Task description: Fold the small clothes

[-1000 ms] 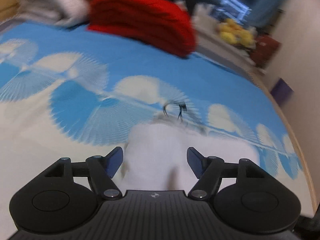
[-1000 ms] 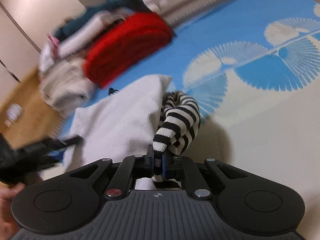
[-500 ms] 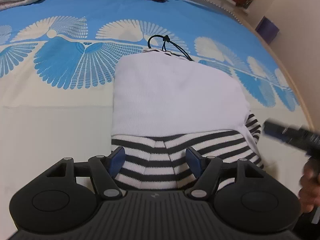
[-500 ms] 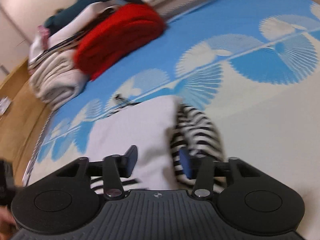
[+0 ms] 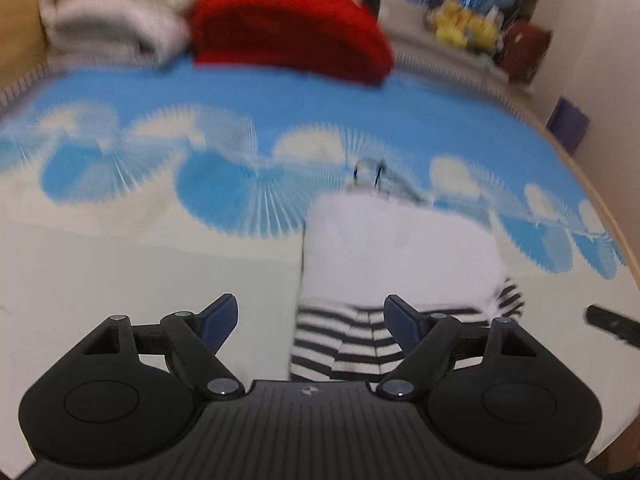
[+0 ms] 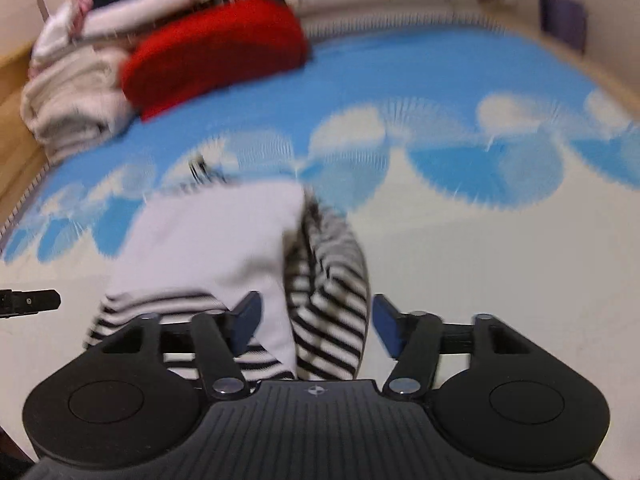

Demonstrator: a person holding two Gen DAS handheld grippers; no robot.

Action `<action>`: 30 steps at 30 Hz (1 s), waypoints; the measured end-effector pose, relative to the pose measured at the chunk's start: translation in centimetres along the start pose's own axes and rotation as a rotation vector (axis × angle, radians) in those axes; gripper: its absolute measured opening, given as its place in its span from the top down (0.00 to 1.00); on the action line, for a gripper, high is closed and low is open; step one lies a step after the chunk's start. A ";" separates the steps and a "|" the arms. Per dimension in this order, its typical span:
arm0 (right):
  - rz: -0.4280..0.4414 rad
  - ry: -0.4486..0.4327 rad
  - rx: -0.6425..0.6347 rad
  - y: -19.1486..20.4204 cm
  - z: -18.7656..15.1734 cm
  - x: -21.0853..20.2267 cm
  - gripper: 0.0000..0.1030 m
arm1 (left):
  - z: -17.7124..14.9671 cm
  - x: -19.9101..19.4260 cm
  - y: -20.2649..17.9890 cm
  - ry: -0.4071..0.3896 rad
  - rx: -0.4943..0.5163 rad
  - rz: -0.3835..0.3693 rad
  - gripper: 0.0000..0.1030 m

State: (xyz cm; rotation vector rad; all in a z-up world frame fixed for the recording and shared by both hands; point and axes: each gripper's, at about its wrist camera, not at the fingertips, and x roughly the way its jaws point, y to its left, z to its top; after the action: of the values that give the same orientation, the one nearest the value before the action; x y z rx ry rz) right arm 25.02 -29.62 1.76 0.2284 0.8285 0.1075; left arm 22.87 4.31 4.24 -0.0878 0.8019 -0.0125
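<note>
A small white garment (image 5: 400, 248) with black-and-white striped parts (image 5: 340, 340) lies folded on the blue-and-white patterned bedsheet (image 5: 120, 280). My left gripper (image 5: 309, 312) hovers over its near left corner, jaws opening, pads touching nothing. My right gripper (image 6: 316, 312) hangs above the striped sleeve (image 6: 332, 280), which lies loose between its opening jaws, the pads clear of the cloth. The white body (image 6: 208, 240) spreads to the left there. A fingertip of each gripper shows at the edge of the other's view. Both views are blurred.
A folded red blanket (image 5: 288, 28) and pale folded bedding (image 5: 116, 20) lie at the bed's far end. A black cord (image 5: 368, 172) lies just beyond the garment. Yellow soft toys (image 5: 464, 26) and a purple box (image 5: 568, 124) stand past the bed's wooden edge.
My right gripper opened and let go of the striped sleeve, which dropped along the garment's right side. Both grippers lifted back; the left one shifted left and its jaws widened.
</note>
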 end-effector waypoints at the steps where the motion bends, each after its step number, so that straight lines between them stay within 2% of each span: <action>1: 0.007 -0.047 -0.001 0.5 -0.1 -1.9 0.22 | -0.4 -1.9 -0.3 -0.048 0.020 0.010 0.15; 4: 0.025 -0.175 -0.020 1.3 -1.4 -6.7 0.08 | -2.1 -7.0 -1.4 -0.142 0.028 -0.025 0.11; 7: -0.002 -0.249 -0.056 2.2 -4.0 -10.6 0.01 | -5.2 -10.4 -2.1 -0.167 0.024 -0.056 0.11; 9: -0.042 -0.275 -0.059 2.7 -6.3 -12.4 0.01 | -7.7 -11.6 -2.8 -0.172 0.032 -0.051 0.11; 11: -0.068 -0.279 -0.040 2.8 -8.4 -13.2 0.01 | -10.3 -11.9 -4.0 -0.170 0.066 -0.056 0.11; 13: -0.071 -0.245 -0.033 3.1 -10.3 -12.8 0.01 | -12.5 -11.1 -5.1 -0.114 0.110 -0.082 0.11; 15: -0.091 -0.179 -0.042 3.7 -11.4 -11.8 0.01 | -13.7 -10.1 -5.7 -0.061 0.116 -0.047 0.11; 17: -0.080 -0.184 -0.071 4.6 -11.7 -11.6 0.01 | -13.6 -9.6 -5.8 -0.047 0.069 -0.023 0.11; 19: -0.086 -0.197 -0.147 5.9 -11.8 -11.1 0.01 | -13.4 -9.1 -5.9 -0.056 0.064 -0.013 0.11; 21: -0.088 -0.193 -0.183 6.6 -12.1 -10.6 0.01 | -13.4 -8.6 -6.0 -0.060 0.056 0.031 0.11; 25: -0.079 -0.198 -0.152 7.1 -11.5 -9.8 0.01 | -12.8 -7.6 -5.5 -0.042 0.017 0.029 0.11; 30: -0.076 -0.195 -0.120 7.6 -11.4 -9.1 0.01 | -12.6 -7.1 -5.6 -0.052 0.036 0.039 0.11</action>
State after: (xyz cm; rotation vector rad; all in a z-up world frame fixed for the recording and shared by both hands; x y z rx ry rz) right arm 10.35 -22.08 2.69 0.0927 0.6336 0.0621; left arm 9.01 -1.91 1.10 -0.0380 0.7513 0.0122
